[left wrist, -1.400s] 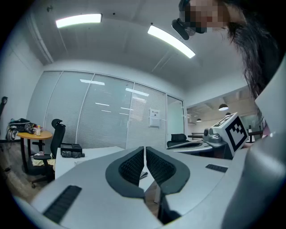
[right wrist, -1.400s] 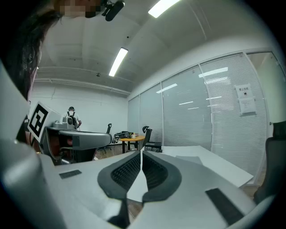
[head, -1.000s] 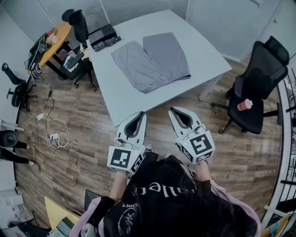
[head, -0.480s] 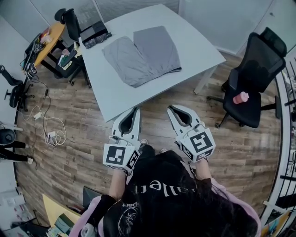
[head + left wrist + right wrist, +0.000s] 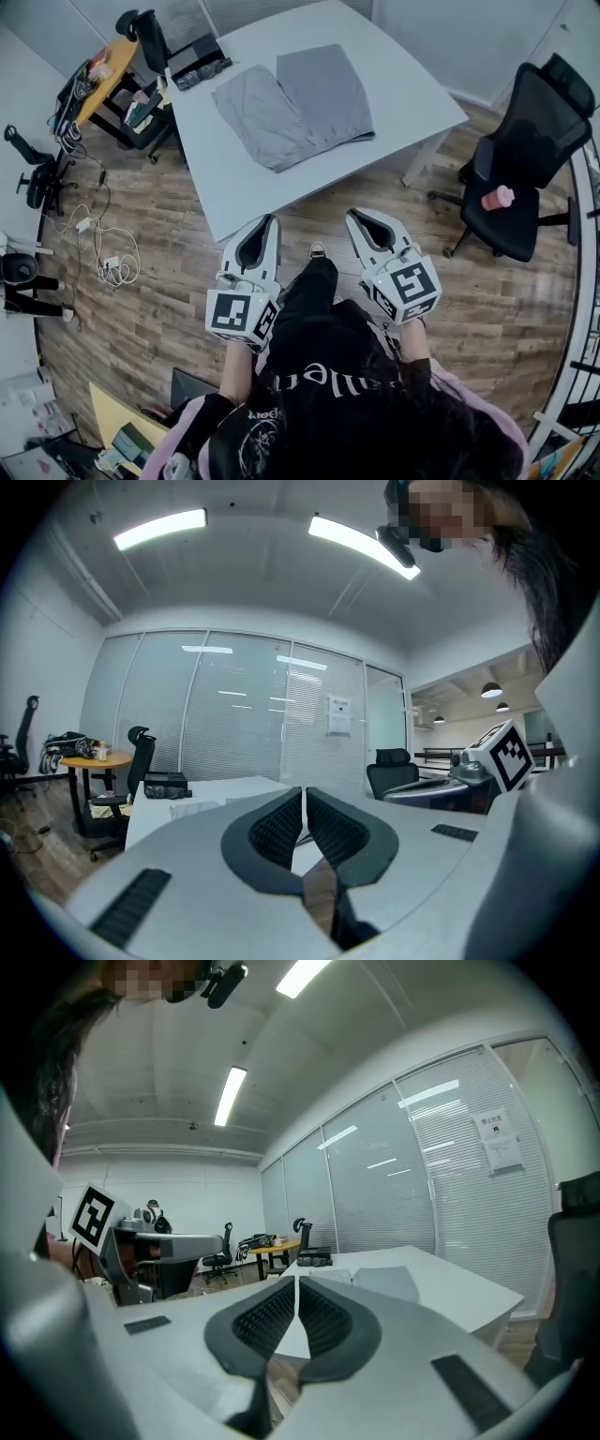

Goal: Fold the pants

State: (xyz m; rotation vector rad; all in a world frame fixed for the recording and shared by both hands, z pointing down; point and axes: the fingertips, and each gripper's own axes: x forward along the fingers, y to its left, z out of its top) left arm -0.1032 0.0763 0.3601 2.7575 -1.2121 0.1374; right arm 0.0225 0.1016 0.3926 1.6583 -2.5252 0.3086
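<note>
Grey pants (image 5: 295,103) lie spread flat on the white table (image 5: 244,187), legs side by side, with one leg (image 5: 384,1283) also showing in the right gripper view. My left gripper (image 5: 270,220) and right gripper (image 5: 354,216) hover over the wooden floor just short of the table's near edge, pointing toward it, well apart from the pants. Both are shut with nothing between their jaws. The left gripper (image 5: 303,791) and the right gripper (image 5: 296,1281) show their ribbed pads pressed together in their own views.
A dark folded item (image 5: 199,58) sits on the table's far left corner. A black office chair (image 5: 520,178) holding a pink object (image 5: 497,198) stands to the right. A round orange table (image 5: 103,75), another chair (image 5: 145,33) and floor cables (image 5: 103,267) are to the left.
Both grippers have drifted a little, the right one more, staying shut. The person's leg and shoe now show between them, stepping toward the table. The pants have not moved.
</note>
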